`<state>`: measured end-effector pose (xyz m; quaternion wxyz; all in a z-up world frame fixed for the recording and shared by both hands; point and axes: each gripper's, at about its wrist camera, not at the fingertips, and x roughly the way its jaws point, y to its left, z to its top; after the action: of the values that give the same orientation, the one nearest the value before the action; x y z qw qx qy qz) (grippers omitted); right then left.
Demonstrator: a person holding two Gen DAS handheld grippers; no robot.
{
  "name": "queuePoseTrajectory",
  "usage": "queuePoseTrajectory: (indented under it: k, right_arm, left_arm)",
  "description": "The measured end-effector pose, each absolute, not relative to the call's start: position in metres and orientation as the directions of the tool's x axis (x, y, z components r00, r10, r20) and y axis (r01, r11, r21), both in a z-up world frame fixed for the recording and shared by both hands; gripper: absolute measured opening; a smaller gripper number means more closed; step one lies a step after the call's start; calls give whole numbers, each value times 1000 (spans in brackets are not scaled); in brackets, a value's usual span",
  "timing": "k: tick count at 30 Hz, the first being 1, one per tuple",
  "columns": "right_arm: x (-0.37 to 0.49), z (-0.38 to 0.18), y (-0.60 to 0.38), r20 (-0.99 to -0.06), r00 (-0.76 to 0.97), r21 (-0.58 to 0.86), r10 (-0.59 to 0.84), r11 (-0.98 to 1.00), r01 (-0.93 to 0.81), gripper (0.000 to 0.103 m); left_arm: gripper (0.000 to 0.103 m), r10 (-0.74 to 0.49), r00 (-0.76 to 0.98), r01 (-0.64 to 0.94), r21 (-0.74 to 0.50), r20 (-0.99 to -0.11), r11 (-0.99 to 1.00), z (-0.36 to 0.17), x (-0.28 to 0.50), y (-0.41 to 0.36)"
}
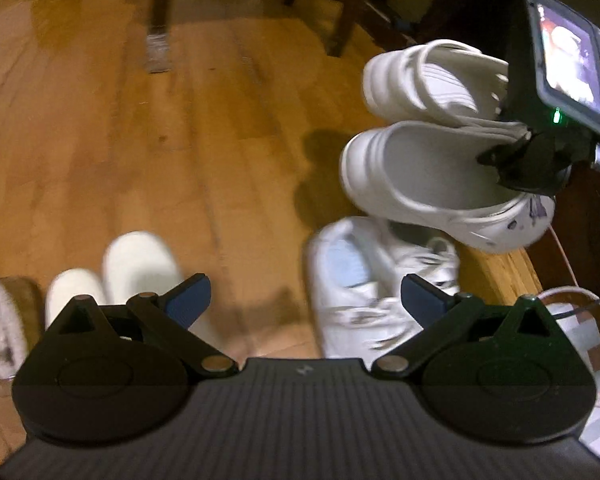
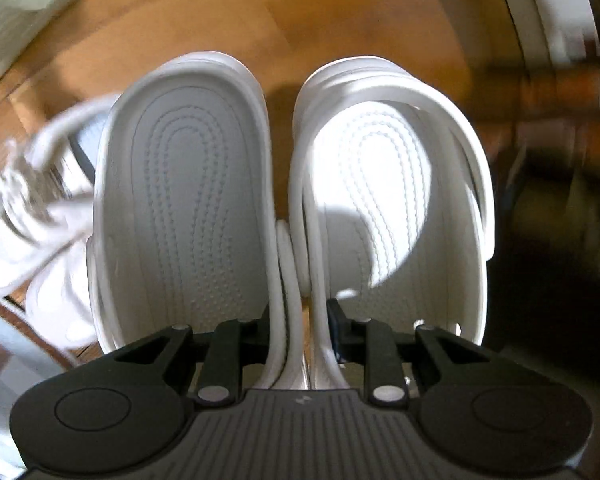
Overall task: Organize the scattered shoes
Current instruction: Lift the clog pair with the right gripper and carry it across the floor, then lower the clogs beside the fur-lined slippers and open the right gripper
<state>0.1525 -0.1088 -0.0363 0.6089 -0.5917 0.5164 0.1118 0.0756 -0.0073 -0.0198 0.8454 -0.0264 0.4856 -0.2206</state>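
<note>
Clogs [image 1: 432, 136] hang off the floor [image 1: 140, 120] beside your right gripper [image 1: 528, 160], above a white sneaker [image 1: 364, 288]; your left gripper [image 1: 304, 300] hovers, fingers apart. From the right wrist, your fingers [image 2: 340, 332] pinch both clogs' inner walls together: a thin grip that could slip. Long axes run away from you, heels far.

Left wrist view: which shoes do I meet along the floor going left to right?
Fuzzy brown slipper → pair of cream slippers → white sneaker → two white clogs held up by the right gripper.
</note>
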Motion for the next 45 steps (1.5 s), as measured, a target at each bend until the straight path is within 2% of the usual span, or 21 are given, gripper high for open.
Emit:
queuePoseTrajectory:
  k: [3,8,11,15,19,22,26,27,28,29,31,33,35,41,45]
  right_arm:
    - [158,-42,-54,-704,562,-653,-434,84,-753,23]
    - [161,-58,28,-612,751,-683,-246,-314,-660,24]
    - [160,-70,59,-556,825,-686,-96,-508,-521,24]
    - [173,-86,100,-501,851,-654,159,-713,-252,24]
    - [186,-101,104,-511,787,-550,346,-835,10,24]
    - [209,-113,109,-529,738,-439,419,-879,185,24]
    - [235,-124,119,-589,677,-377,442,-891,254,26]
    - [240,-127,120,-604,659,-369,448,-890,267,28]
    - [246,-129,121,-619,641,-361,453,-889,280,35]
    - [248,-129,120,-642,612,-372,462,-886,278,51]
    - [254,-127,118,-684,552,-393,477,-879,271,52]
    - [250,-110,122,-675,577,-485,460,-866,124,56]
    - [246,-92,127,-668,600,-565,440,-824,-25,67]
    - [236,-40,139,-668,651,-717,361,-546,-432,75]
    - [222,-6,139,-705,650,-709,285,-246,-661,79]
  left_arm:
    - [103,-398,457,298,-285,-795,911,-25,82,33]
    - [103,-387,488,207,-327,-782,922,-45,91,106]
    - [103,-427,492,161,-403,-759,901,-61,95,148]
    - [103,-341,523,79,-354,-781,932,-79,101,178]
    - [103,-307,560,63,-331,-770,942,-85,102,193]
    - [103,-319,573,68,-344,-755,936,-87,101,198]
    - [103,-330,590,59,-369,-737,928,-93,109,210]
    - [103,-331,591,62,-368,-735,928,-94,114,211]
    - [103,-331,593,68,-364,-734,929,-94,119,212]
    - [103,-335,594,79,-361,-731,929,-93,123,212]
    - [103,-342,597,102,-355,-725,929,-91,132,213]
    - [103,-350,607,131,-344,-713,930,-91,140,210]
    - [103,-357,613,140,-348,-705,927,-92,142,208]
    - [103,-360,599,129,-356,-716,925,-99,139,213]
    - [103,-359,596,110,-369,-718,923,-99,140,217]
